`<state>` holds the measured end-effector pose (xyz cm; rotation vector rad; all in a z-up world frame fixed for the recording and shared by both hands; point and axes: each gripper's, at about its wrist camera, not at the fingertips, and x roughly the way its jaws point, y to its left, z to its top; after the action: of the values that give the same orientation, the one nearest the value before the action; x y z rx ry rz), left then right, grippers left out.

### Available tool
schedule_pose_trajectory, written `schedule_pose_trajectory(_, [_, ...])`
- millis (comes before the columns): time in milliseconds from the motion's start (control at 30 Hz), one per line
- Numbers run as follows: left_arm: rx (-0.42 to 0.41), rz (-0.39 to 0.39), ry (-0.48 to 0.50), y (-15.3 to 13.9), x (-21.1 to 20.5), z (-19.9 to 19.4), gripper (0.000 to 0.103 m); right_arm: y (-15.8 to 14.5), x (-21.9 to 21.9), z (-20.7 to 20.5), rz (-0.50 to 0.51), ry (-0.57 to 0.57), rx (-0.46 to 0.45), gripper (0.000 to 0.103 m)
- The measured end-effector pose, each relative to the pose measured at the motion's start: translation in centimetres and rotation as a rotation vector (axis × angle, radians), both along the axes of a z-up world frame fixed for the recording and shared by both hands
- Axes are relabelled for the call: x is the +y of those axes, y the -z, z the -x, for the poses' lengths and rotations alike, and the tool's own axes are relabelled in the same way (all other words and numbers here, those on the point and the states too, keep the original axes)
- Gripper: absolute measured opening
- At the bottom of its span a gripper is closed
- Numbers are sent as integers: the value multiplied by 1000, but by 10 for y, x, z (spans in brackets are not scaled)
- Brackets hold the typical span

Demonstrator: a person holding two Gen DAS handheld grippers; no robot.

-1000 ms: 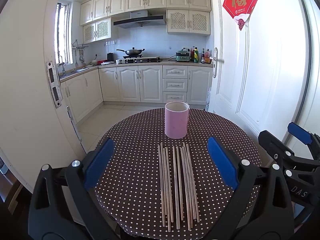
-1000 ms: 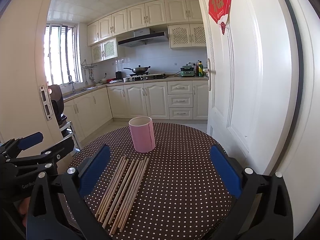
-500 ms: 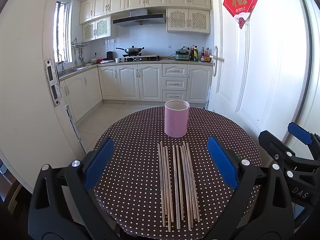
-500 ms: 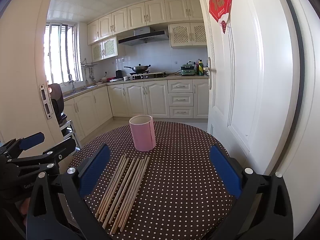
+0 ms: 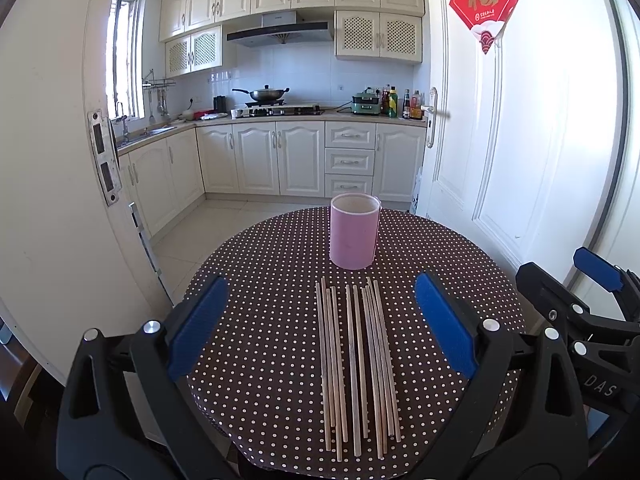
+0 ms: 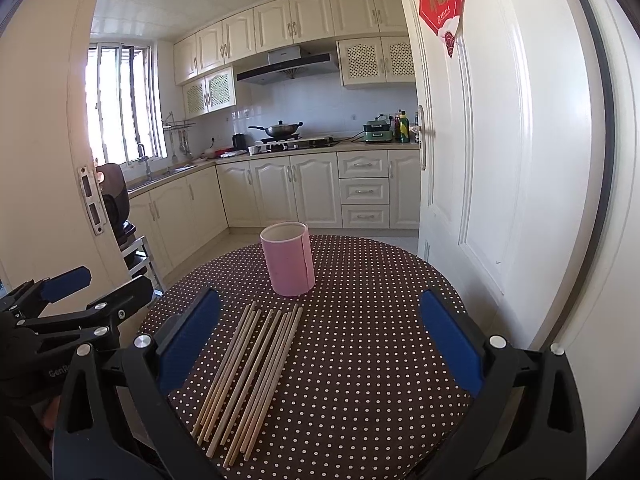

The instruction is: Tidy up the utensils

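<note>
Both the left gripper (image 5: 320, 332) and right gripper (image 6: 318, 346) hang with jaws wide apart, holding nothing. Between them, about ten wooden chopsticks (image 5: 357, 364) lie side by side on the polka-dot tablecloth (image 5: 260, 360). Just beyond their far tips stands one upright pink cylindrical holder (image 5: 355, 237).

- My left gripper (image 5: 320, 332) has a matt black plastic frame, smooth blue pads on its fingers (image 5: 198, 326) and shiny metal screw heads.
- My right gripper (image 6: 320, 344) looks the same: matt black plastic, blue pads, bright metal bolts.
- The chopsticks (image 5: 356, 364) look like pale, bare wood, matt and unlacquered.
- The pink cup (image 5: 355, 231) is smooth and matt; I cannot tell plastic from ceramic.
- The tablecloth (image 5: 260, 360) is dark brown cloth with white dots and a slight sheen.
- The door (image 5: 520, 140) is white, smooth, semi-gloss painted.
</note>
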<state>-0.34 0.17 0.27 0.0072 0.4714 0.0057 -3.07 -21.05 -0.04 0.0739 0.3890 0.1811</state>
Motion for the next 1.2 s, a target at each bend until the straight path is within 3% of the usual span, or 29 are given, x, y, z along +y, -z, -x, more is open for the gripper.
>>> schedule_pose_trajectory(467, [85,13,12,16,6,-14,93,14,0,-12,-37,-6,78,96])
schedule_pose_trajectory(633, [125,24,16,23,8,-20,93,22,-1,-16,-89,-55,99,96])
schedule_pose_trajectory(1067, [251,52,-15,52,18,-37,93,40,-2,-40,-67,32,194,96])
schedule_pose_trajectory(1200, [301,65,-19,64,23,-46,93,50,-6,-53,-86,77,269,96])
